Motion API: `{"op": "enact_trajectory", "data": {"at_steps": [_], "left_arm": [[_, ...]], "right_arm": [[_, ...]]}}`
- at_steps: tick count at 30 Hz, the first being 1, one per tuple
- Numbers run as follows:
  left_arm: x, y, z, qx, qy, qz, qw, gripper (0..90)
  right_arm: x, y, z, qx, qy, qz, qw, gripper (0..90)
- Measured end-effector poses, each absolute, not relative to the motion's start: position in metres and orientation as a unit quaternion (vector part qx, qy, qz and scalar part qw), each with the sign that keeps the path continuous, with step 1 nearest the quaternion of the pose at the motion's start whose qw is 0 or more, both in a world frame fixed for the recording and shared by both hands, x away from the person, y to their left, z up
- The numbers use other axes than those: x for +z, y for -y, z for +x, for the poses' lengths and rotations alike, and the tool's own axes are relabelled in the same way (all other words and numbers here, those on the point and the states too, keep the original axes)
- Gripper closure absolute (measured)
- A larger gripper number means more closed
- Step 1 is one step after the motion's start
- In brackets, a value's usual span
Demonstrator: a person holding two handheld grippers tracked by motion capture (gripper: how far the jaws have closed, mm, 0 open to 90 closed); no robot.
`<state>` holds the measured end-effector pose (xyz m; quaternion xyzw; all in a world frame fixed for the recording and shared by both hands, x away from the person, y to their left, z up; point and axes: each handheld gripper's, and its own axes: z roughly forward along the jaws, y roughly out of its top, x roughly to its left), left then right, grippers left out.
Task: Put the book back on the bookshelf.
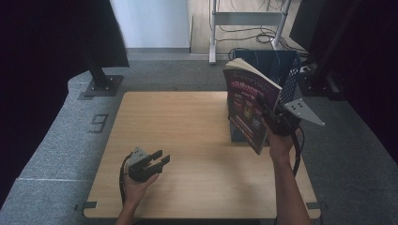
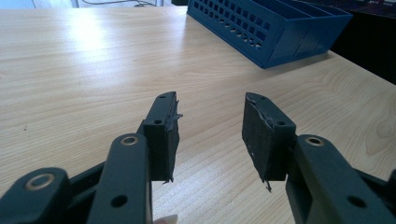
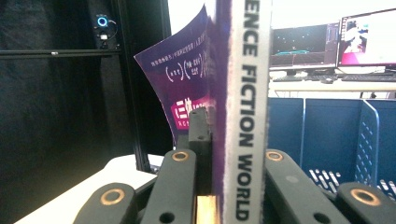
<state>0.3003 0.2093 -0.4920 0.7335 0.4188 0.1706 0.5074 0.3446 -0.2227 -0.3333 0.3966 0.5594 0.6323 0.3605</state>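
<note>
Right gripper (image 1: pixel 277 119) clamped tight on the book (image 1: pixel 248 105), held up off the table (image 1: pixel 187 140) at about 2 o'clock, just in front of the blue rack (image 1: pixel 288 75). Left gripper (image 1: pixel 157 161) parked at 7 o'clock, jaws apart, gripping nothing.

There is one book (image 1: pixel 250 107), purple, at the upper right of the high view. There is one blue rack (image 1: pixel 287 70) behind it, near the top right. There is one wooden surface (image 1: pixel 187 140) in the middle. There are two grippers: the left gripper (image 1: pixel 157 160) at the lower left and the right gripper (image 1: pixel 268 111) at the right. Each gripper has two black fingers (image 2: pixel 163 135).
</note>
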Motion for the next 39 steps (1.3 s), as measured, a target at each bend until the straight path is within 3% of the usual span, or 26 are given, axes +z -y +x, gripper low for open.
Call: {"op": "enact_trajectory", "data": {"at_steps": [39], "left_arm": [[-0.491, -0.212, 0.301, 0.167, -0.42, 0.73, 0.512, 55.8]], "right_arm": [[-0.338, 0.23, 0.392, 0.591, -0.538, 0.445, 0.405, 81.7]]}}
